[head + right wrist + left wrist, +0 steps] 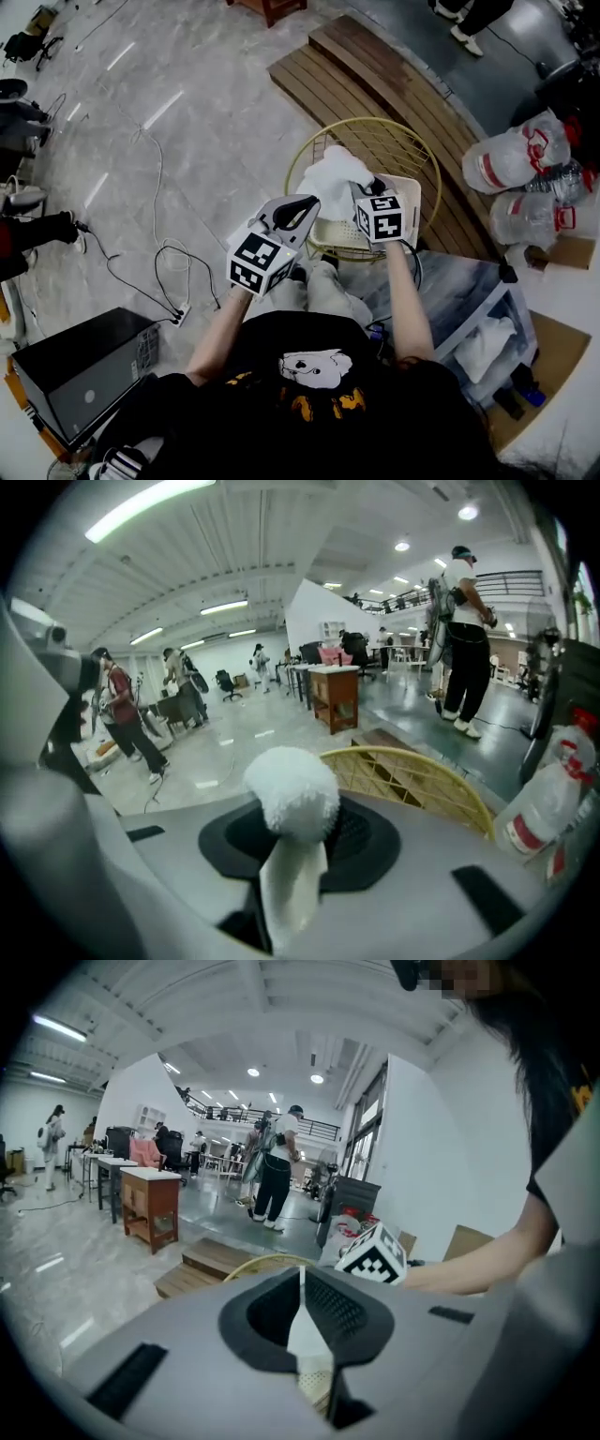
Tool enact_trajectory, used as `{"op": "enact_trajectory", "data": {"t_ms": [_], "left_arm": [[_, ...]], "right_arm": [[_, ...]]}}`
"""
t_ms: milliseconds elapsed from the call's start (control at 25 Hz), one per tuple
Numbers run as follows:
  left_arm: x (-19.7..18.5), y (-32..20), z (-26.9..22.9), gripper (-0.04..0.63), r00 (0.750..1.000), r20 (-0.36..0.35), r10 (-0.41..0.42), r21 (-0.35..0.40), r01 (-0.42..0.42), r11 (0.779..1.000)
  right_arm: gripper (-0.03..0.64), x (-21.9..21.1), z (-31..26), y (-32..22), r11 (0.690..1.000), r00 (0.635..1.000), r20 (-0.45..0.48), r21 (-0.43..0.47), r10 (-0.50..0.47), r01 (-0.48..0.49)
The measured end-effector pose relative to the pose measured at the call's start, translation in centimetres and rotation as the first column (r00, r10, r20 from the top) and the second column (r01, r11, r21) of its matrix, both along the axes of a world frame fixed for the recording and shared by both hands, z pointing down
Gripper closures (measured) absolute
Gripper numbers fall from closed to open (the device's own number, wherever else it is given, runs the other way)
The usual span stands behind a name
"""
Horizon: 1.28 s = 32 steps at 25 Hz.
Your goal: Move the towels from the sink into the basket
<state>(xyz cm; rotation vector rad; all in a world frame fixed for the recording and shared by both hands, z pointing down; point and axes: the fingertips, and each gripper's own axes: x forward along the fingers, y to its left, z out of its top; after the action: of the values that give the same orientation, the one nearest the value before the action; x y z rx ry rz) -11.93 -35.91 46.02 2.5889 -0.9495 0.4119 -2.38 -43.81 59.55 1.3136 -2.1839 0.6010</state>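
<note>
Now your right tool (295, 841) clamps a fluffy white towel (292, 794), bunched at its tips; your left tool (301, 1290) pinches a thin fold.

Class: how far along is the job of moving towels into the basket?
Done: unclear; the round yellow wire basket is mostly hidden inside. In hand: a fluffy white towel, pinched by the left gripper and right gripper, over that basket. Left: dropping it in; no sink shows.
</note>
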Motion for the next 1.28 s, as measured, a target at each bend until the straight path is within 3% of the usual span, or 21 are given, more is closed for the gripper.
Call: {"op": "enact_trajectory", "data": {"t_ms": [160, 320, 440, 680, 840, 1080, 1280], "left_arm": [[1.7, -1.8, 0.5, 0.575, 1.0, 0.023, -0.001, -0.003, 0.001, 1.0], [2.2, -3.4, 1.2, 0.575, 0.999, 0.047, -0.016, -0.015, 0.017, 1.0], [2.1, -4.0, 1.7, 0.575, 0.998, 0.064, -0.027, -0.026, 0.029, 0.999], [1.0, -4.0, 2.6, 0.574, 0.995, 0.086, -0.045, -0.048, 0.049, 0.998], [0.9, -3.6, 2.3, 0.574, 0.996, 0.085, -0.042, -0.045, 0.046, 0.998], [0.5, -2.5, 0.6, 0.575, 0.998, 0.055, -0.02, -0.016, 0.021, 1.0], [0.0, -1.3, -0.9, 0.575, 0.999, 0.032, 0.02, 0.012, -0.02, 1.0]], "right_arm": [[0.509, -0.1, 6.2, 0.0, 0.985, 0.974, -0.158, -0.077, -0.163, 0.152], [0.49, -0.9, 12.1, 0.6, 0.929, 0.878, -0.31, -0.179, -0.365, 0.323], [0.47, -1.0, 15.3, 0.8, 0.902, 0.838, -0.341, -0.234, -0.426, 0.363], [0.364, -1.3, 16.6, 0.5, 0.909, 0.879, -0.28, -0.278, -0.386, 0.311], [0.345, -0.4, 14.5, 1.5, 0.917, 0.901, -0.241, -0.269, -0.361, 0.295], [0.345, 1.0, 8.8, 3.5, 0.97, 0.966, -0.171, -0.178, -0.194, 0.163], [0.347, 1.5, 3.0, 5.0, 0.998, 0.995, -0.095, -0.063, -0.037, 0.031]]}}
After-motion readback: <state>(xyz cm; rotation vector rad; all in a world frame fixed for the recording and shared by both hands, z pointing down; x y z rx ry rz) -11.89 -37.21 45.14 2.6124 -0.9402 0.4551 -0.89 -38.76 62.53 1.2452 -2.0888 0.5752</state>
